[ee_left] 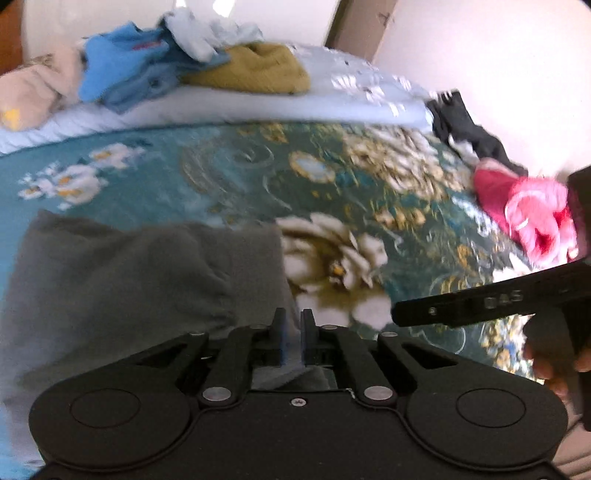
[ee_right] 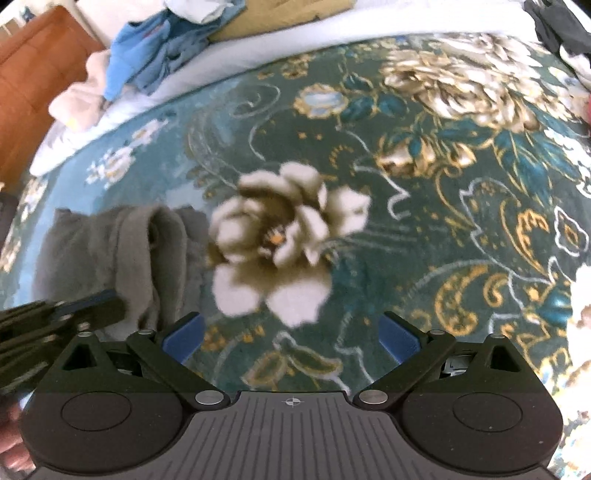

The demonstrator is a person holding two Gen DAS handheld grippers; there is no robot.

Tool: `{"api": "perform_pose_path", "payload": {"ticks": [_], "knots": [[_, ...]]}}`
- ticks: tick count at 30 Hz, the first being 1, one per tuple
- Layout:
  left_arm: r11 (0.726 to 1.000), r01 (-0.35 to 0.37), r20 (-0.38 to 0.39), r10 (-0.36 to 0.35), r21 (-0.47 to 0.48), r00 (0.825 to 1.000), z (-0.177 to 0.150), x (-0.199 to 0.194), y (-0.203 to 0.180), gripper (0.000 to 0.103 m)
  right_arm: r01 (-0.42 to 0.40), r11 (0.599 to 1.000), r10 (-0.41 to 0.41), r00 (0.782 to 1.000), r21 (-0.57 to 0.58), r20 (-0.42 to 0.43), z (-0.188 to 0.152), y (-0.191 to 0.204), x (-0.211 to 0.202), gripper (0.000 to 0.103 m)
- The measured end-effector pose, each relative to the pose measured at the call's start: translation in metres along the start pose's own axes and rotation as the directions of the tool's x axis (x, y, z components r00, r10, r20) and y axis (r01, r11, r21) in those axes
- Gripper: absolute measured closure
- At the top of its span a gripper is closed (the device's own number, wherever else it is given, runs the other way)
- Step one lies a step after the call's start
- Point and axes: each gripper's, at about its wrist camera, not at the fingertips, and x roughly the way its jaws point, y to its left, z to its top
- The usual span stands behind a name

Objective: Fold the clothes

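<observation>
A bed (ee_right: 424, 229) covered by a teal floral blanket fills both views, with a pale blue sheet (ee_left: 229, 107) along its far edge. On that sheet lies a heap of unfolded clothes: a blue garment (ee_left: 122, 70), a mustard garment (ee_left: 258, 70), a light crumpled piece (ee_left: 207, 31) and a beige one (ee_left: 33, 88). At the far right edge sit a black garment (ee_left: 465, 129) and a pink garment (ee_left: 528, 210). The grey garment (ee_left: 122, 284) lies on the blanket at near left, beside a large white flower in the pattern, partly bunched into folds. The left gripper (ee_left: 292, 334) has its jaws pressed nearly together, pinching the near right edge of the grey garment. The right gripper (ee_right: 291, 338) hovers over bare blanket just right of the garment, its blue-padded jaws spread wide with nothing between them.
</observation>
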Motion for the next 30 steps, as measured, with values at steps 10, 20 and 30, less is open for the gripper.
{"api": "perform_pose_path", "payload": {"ticks": [10, 20, 30], "knots": [[0.973, -0.219, 0.048, 0.223, -0.077, 0.974, 0.023, -0.06, 0.082, 0.059, -0.182, 0.979, 0.185, 0.982, -0.097, 0.027, 0.022, 0.073, 0.019, 0.006], [0.904, -0.3, -0.027, 0.307, -0.303, 0.951, 0.019, -0.061, 0.148, 0.032, -0.209, 0.972, 0.202, 0.976, -0.104, -0.077, 0.017, 0.099, 0.056, 0.025], [0.899, -0.31, -0.081, 0.3, -0.311, 0.951, 0.011, -0.055, 0.159, 0.026, -0.214, 0.974, 0.203, 0.97, -0.075, -0.133, 0.014, 0.105, 0.064, 0.051]]}}
